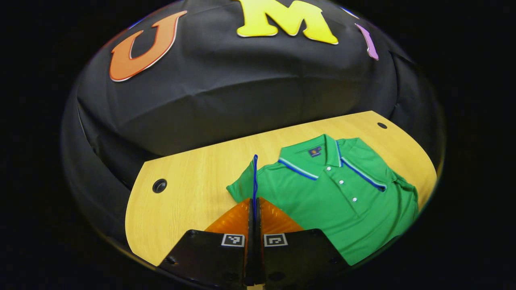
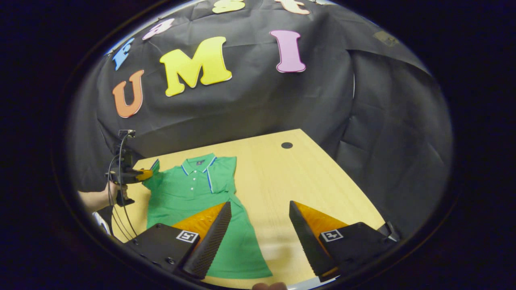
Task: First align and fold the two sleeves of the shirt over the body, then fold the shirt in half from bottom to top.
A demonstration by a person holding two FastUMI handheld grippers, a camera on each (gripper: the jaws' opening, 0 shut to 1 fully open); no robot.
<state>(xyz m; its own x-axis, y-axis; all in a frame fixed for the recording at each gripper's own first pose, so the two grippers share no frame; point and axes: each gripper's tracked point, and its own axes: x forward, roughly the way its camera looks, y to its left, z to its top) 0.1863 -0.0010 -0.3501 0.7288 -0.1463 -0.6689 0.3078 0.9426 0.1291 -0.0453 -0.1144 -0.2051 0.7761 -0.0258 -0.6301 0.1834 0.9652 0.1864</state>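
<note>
A green polo shirt (image 1: 330, 201) is laid face up on the wooden desk (image 1: 189, 189), its collar turned toward the far edge and its hem toward the near edge. In the left gripper view, the left gripper (image 1: 254, 201) is seen with its fingers pressed together on the blue-trimmed cuff of one sleeve (image 1: 246, 183), which is lifted off the desk. In the right gripper view, the right gripper (image 2: 260, 209) is held spread wide above the near part of the desk, beside the shirt's lower body, with nothing between its fingers.
</note>
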